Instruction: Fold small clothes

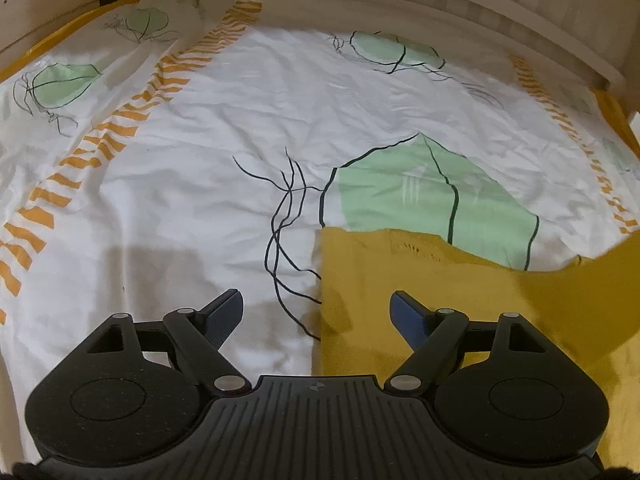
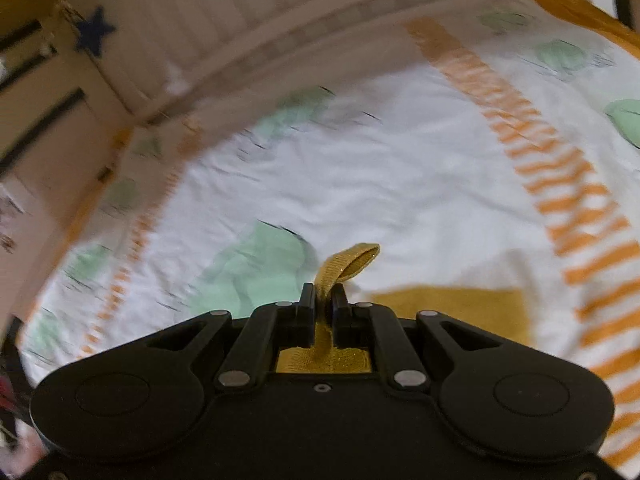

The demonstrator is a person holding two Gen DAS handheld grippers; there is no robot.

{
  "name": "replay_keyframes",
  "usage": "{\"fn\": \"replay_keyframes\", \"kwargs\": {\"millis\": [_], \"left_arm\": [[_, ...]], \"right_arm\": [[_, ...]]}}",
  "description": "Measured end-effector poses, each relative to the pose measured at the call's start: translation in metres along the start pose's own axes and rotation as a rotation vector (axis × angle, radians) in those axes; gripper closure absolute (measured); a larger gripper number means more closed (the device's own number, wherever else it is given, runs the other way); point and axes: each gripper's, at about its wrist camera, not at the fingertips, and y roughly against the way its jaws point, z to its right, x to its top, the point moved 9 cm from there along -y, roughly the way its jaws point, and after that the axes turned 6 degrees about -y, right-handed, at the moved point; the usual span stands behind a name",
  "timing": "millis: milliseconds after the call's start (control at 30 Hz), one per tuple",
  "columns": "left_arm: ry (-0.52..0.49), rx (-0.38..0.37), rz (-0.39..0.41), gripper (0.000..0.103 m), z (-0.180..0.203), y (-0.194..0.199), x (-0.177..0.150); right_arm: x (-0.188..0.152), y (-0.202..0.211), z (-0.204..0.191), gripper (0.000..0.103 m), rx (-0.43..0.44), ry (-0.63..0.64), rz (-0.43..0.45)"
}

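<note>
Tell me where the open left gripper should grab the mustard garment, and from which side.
Take the mustard garment at its straight left edge, probably near the far corner, coming in from the bare sheet side. That edge lies flat and exposed just between the left gripper fingers, while the right gripper already pinches a strap.

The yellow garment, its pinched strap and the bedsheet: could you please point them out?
yellow garment (image 1: 420, 280), left wrist view, flat middle.
strap (image 2: 344, 266), right wrist view, loop above fingers.
bedsheet (image 1: 240, 100), left wrist view, bare white area.

Bed (image 1: 520, 32) with patterned white sheet (image 1: 208, 184), mustard garment (image 1: 460, 300) on it
</note>
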Motion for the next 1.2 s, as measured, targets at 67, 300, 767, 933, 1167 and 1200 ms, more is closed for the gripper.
{"fn": "replay_keyframes", "kwargs": {"millis": [67,300,767,933,1167,1200], "left_arm": [[0.023,-0.007,0.005,0.023,-0.005,0.002,0.001],[0.123,-0.020,0.027,0.023,-0.030,0.013,0.005],[0.500,-0.003,0.157,0.027,-0.058,0.064,-0.058],[0.177,-0.100,0.208,0.029,0.025,0.070,-0.071],[-0.069,-0.215,0.226,0.032,0.102,0.052,-0.075],[-0.093,-0.218,0.221,0.032,0.109,0.048,-0.077]], "right_arm": [[0.014,0.000,-0.031,0.089,0.056,-0.001,0.005],[0.043,0.004,-0.193,0.089,0.257,0.129,0.010],[0.038,-0.008,-0.303,0.089,0.393,0.142,-0.036],[0.037,-0.006,-0.278,0.093,0.360,0.128,-0.051],[0.038,-0.004,-0.261,0.093,0.314,0.150,-0.054],[0.037,-0.006,-0.257,0.093,0.303,0.158,-0.057]]}}
